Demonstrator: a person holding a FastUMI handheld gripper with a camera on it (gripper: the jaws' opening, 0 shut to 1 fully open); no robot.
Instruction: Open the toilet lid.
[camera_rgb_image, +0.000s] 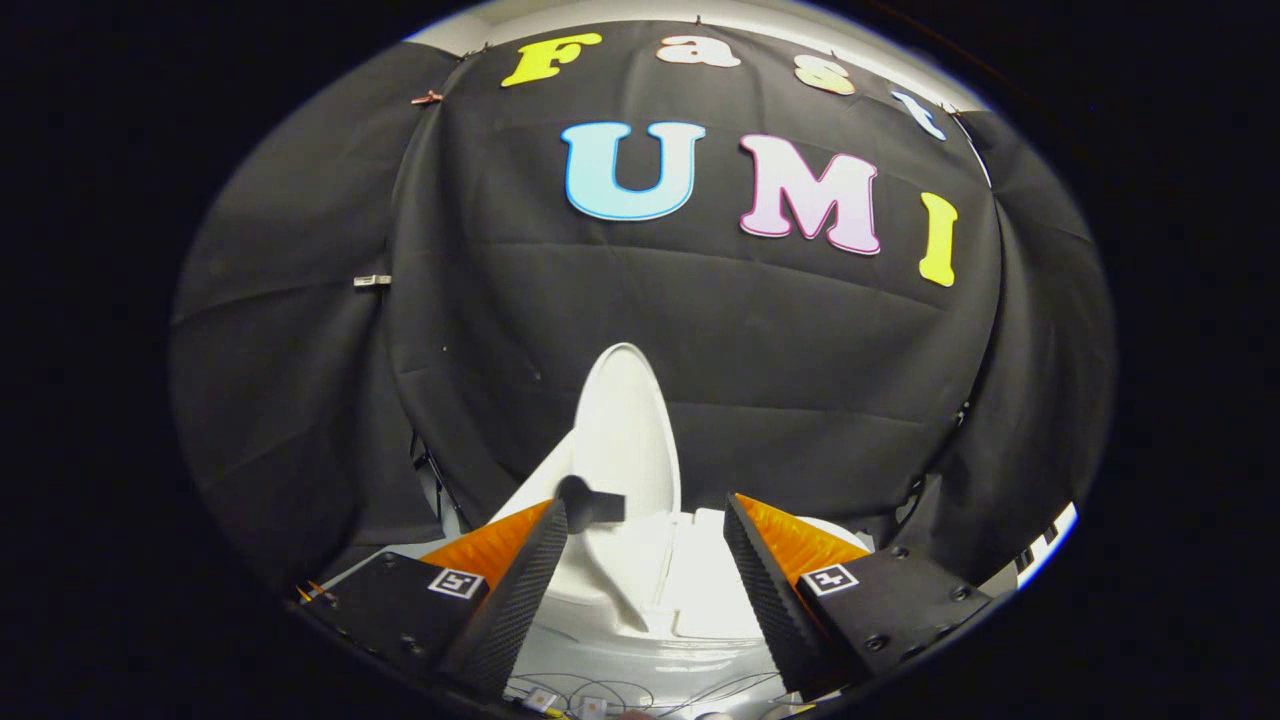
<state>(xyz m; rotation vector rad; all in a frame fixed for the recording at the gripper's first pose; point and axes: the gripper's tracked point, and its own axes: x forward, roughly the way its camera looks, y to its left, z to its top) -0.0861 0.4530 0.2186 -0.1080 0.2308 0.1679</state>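
Note:
The white toilet lid (625, 425) stands raised, nearly upright, just beyond my fingertips and a little toward the left one. A dark shadow of the left fingertip falls on its lower part. Below it, the white toilet body and seat (660, 600) lie between my two fingers. My gripper (645, 505) is open, with a wide gap and nothing pressed between the fingers. The left fingertip (545, 540) sits close beside the lid's lower edge; I cannot tell if it touches.
Black booth cloth (800, 360) hangs right behind the toilet and wraps both sides. Thin wires (600, 695) lie on the white surface under the gripper. A bright strip of floor (1050, 540) shows past the cloth on the right.

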